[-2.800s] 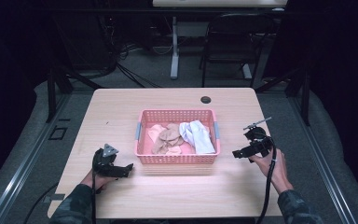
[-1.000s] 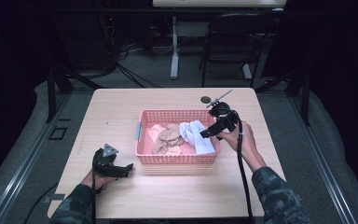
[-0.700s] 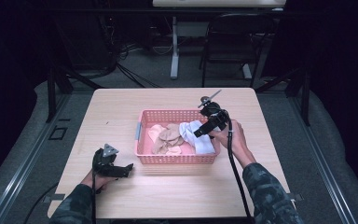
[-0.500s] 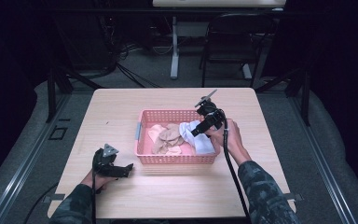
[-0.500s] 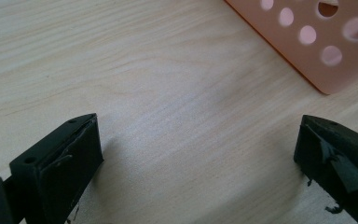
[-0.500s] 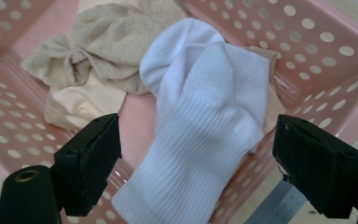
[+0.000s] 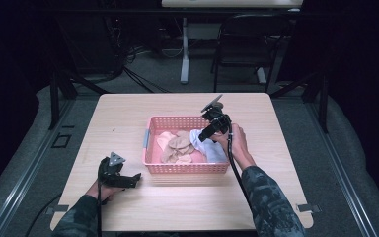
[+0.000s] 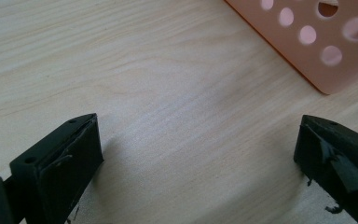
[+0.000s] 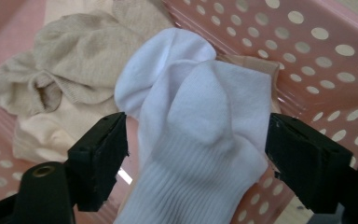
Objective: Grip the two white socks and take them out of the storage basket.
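Observation:
A pink perforated basket (image 7: 185, 169) sits mid-table and holds a white sock (image 7: 213, 149) at its right end and several beige socks (image 7: 177, 145) to the left. My right gripper (image 7: 202, 138) reaches down into the basket's right part. In the right gripper view its jaws (image 9: 196, 149) straddle the white sock (image 9: 200, 116); they have just been closing, and a gap still shows beside the left jaw. The beige socks (image 9: 74, 60) lie beyond. My left gripper (image 7: 128, 180) rests on the table left of the basket, open and holding nothing (image 8: 198, 154).
The light wooden table (image 7: 128, 118) has bare surface around the basket. The basket's pink corner (image 8: 307, 51) lies just ahead of my left gripper. Its holed wall (image 9: 307, 42) rises close behind the white sock. A dark chair (image 7: 246, 49) stands beyond the table.
My right gripper came in from the table's right side, over the basket rim and down onto the white sock, its jaws narrowing. The left gripper has stayed put.

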The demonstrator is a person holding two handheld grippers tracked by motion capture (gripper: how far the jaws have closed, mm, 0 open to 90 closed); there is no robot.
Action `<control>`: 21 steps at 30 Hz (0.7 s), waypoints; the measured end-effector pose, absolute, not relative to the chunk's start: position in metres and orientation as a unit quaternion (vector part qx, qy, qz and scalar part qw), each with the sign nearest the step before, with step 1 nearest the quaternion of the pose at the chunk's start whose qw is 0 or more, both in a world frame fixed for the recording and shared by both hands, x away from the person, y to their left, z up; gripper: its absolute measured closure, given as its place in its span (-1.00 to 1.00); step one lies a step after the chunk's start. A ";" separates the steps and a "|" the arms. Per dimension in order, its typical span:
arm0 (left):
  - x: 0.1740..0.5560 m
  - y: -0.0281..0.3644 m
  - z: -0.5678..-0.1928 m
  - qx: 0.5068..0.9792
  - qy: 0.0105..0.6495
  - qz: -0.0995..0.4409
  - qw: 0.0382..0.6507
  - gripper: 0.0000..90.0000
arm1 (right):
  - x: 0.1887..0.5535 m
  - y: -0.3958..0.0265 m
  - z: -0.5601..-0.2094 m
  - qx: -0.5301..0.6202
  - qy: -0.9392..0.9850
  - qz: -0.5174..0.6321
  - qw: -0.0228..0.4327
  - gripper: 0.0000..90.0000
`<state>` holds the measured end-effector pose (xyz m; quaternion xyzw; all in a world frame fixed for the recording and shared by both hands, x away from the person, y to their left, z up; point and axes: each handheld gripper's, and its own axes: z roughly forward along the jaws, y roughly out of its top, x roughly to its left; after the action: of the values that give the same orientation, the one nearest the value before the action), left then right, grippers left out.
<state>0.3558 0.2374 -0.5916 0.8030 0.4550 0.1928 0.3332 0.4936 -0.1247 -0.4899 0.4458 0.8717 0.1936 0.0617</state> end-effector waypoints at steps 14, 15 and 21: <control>0.356 0.237 -0.592 0.803 0.455 0.193 0.333 -0.98 | 0.499 -0.124 -0.500 0.474 0.860 0.179 0.054 0.77; 0.356 0.237 -0.592 0.803 0.455 0.193 0.333 -0.98 | 0.498 -0.125 -0.498 0.470 0.863 0.179 0.052 0.80; 0.356 0.237 -0.592 0.803 0.455 0.193 0.333 -0.98 | 0.490 -0.136 -0.483 0.473 0.854 0.212 0.055 0.82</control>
<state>0.3558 0.2374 -0.5917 0.8028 0.4552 0.1928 0.3334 0.4901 -0.1358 -0.4825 0.4726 0.8537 0.2115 0.0550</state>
